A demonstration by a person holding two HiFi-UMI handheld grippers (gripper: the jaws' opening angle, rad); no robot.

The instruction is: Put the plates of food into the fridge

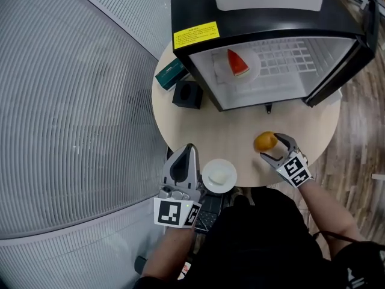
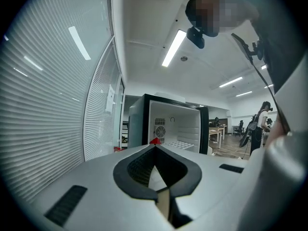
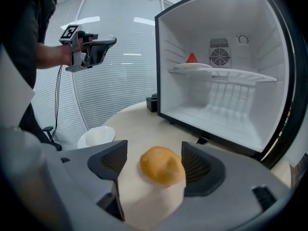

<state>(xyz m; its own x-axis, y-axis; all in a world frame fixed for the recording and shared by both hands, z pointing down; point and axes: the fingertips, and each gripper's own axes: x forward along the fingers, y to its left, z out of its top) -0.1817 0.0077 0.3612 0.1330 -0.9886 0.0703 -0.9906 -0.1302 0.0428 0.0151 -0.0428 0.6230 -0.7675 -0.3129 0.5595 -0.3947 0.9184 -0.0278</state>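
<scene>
**Q:** What sits nearest the viewer?

**A:** A white plate [image 1: 229, 185] with a pale food item [image 1: 218, 176] sits at the near rim of the round tabletop [image 1: 228, 131]. It is not yet in the fridge. Just left of it is the left gripper [image 1: 190, 150], held in the air with its jaws clenched together on nothing, probably to stay out of the way.

**Q:** And the right gripper?

**A:** The right gripper [image 1: 272, 147] angles down at the tabletop. Its jaws are released wide, 1 on each side of a round orange-brown food item [image 1: 265, 141]. That item rests on bare tabletop with no plate under it, and the pads do not appear to press it.

**Q:** How much room is there beyond?

**A:** Open tabletop leads to the fridge [image 1: 252, 29], whose door [image 1: 346, 65] is swung open at the right. 1 plate [image 1: 254, 68] with a watermelon slice [image 1: 237, 62] sits at the left of the wire shelf [image 1: 286, 59]. The shelf's right half looks free, likely enough for the white plate. A black box [image 1: 187, 94] and a green box [image 1: 171, 73] stand by the fridge's left corner, off the path.
</scene>
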